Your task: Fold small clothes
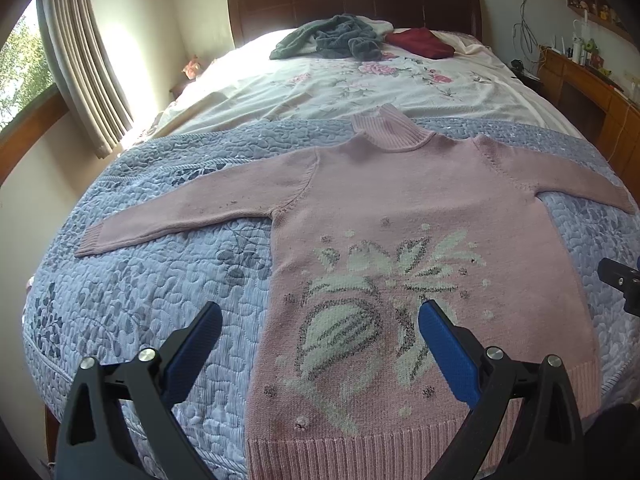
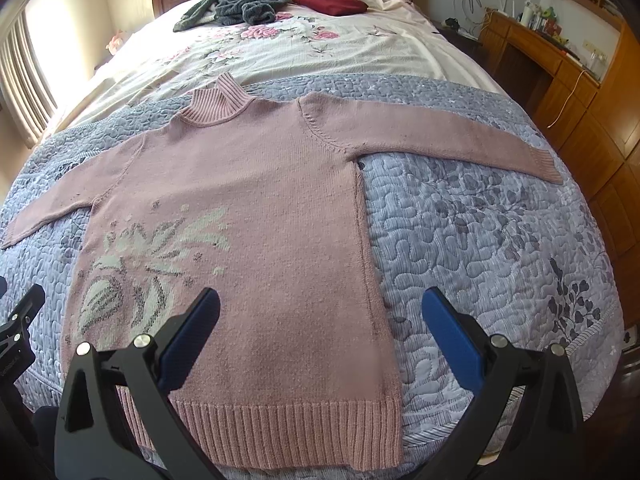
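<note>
— What are the grippers doing?

— My left gripper (image 1: 320, 316) hangs with fingers spread wide and empty above the near hem; my right gripper (image 2: 320, 304) is likewise agape, holding nothing, over the sweater's right edge.

— And the garment?

— The pink sweater (image 2: 256, 208) lies flat on the blue quilt (image 2: 480, 240), ribbed hem nearest me, collar pointing far toward the headboard (image 1: 352, 4). Its long axis runs near to far; the sleeves stretch left and right. Beyond lie a grey garment (image 1: 332, 38) and a red one (image 1: 420, 42).
</note>
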Demonstrator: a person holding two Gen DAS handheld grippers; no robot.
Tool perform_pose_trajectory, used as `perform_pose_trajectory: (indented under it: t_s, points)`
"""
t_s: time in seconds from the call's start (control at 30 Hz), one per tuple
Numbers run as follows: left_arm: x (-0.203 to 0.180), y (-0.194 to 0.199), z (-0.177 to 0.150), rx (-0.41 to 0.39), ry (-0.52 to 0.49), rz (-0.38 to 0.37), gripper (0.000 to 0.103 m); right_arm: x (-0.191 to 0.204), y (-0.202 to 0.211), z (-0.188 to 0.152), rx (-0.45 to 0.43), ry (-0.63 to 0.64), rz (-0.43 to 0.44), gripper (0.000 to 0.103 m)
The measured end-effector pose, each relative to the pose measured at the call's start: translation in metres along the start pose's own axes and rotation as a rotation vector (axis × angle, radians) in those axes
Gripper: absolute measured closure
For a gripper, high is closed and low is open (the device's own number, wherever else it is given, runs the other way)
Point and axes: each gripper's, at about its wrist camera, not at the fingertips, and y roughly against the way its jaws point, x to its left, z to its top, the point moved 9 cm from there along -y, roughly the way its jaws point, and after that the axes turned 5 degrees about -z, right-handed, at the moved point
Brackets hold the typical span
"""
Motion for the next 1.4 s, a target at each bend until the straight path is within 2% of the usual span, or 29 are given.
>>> perform_pose_trajectory:
  t_s: [1.4]
  points:
    - [0.0044, -0.002, -0.0016, -0.001, 0.0, 0.008, 0.004, -0.0007, -0.0027, 0.0006, -0.003, -0.003, 0.019, 0.003]
